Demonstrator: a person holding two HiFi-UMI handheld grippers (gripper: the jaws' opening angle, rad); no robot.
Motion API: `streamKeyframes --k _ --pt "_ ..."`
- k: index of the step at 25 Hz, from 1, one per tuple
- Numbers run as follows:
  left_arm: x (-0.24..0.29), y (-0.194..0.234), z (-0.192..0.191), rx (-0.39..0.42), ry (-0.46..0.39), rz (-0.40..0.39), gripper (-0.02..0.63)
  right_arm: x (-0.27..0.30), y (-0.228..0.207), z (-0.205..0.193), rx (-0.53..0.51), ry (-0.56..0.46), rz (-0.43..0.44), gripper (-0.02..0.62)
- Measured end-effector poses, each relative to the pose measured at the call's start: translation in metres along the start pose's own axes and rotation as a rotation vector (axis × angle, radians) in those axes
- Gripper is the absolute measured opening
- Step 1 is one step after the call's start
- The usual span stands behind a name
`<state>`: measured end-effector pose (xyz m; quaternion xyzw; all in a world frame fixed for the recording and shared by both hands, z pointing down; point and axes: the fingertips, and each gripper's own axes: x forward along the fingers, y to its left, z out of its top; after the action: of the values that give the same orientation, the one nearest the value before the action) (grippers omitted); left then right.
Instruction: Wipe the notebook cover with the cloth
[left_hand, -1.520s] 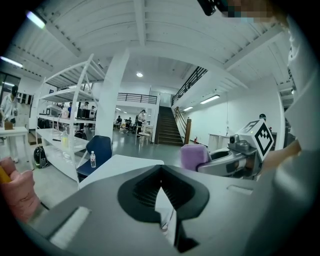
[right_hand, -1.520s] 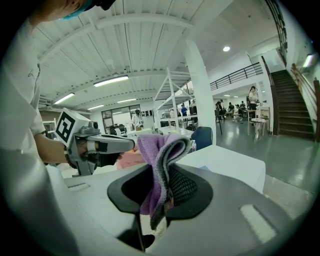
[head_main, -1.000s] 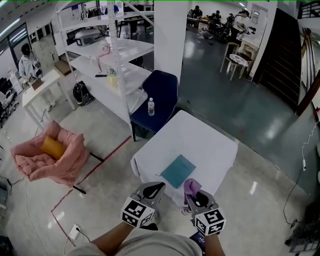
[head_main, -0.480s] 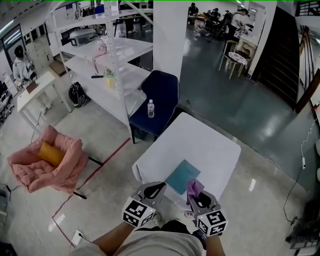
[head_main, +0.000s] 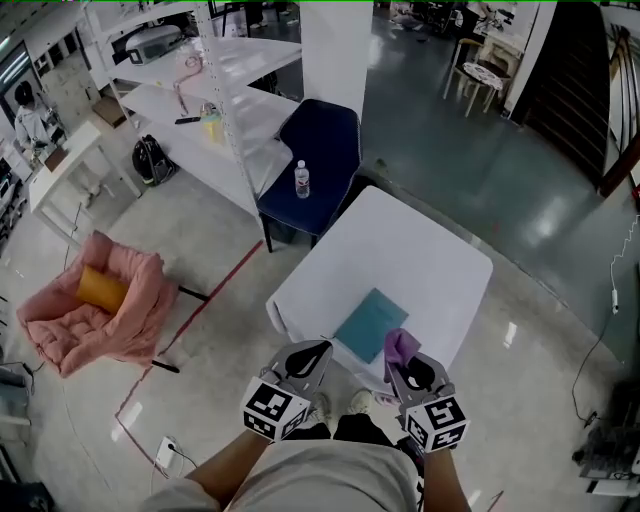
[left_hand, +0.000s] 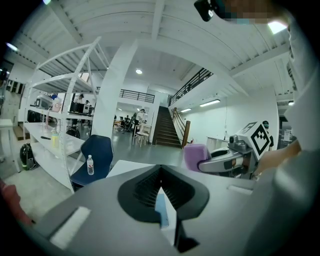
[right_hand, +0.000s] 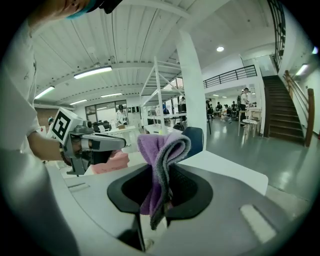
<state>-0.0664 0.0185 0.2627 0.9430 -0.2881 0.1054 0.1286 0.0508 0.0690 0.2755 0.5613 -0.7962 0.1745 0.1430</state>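
A teal notebook (head_main: 368, 322) lies flat near the front edge of the white table (head_main: 412, 250). My right gripper (head_main: 409, 372) hangs just before that edge, shut on a folded purple cloth (head_main: 401, 347) that sticks up from its jaws beside the notebook's near right corner. In the right gripper view the cloth (right_hand: 161, 159) is pinched between the pads and droops over them. My left gripper (head_main: 314, 354) is level with it to the left, off the table's near edge, shut and holding nothing. A sliver of the notebook (left_hand: 161, 214) shows below its closed tips.
A blue chair (head_main: 320, 165) with a water bottle (head_main: 301, 180) on its seat stands behind the table's far left corner. White shelving (head_main: 215, 90) runs behind it. A pink armchair (head_main: 110, 312) with a yellow cushion sits on the floor at left, past a red floor line.
The view has drawn nearer to the table, so the table and notebook sit closer and larger. Both grippers keep their pose in front of me, and the cloth stays in the right one.
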Motion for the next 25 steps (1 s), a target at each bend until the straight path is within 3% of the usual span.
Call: streamKeyframes --k 13,25 --pt "0.065 0.004 -0.004 -0.005 0.056 -0.003 0.0 0.022 -0.066 -0.014 0.005 0.084 0.002 0.112" --pt "0.115 0.02 -0.041 -0.043 0.121 -0.003 0.0 0.06 -0.108 -0.055 0.024 0.204 0.017 0.112"
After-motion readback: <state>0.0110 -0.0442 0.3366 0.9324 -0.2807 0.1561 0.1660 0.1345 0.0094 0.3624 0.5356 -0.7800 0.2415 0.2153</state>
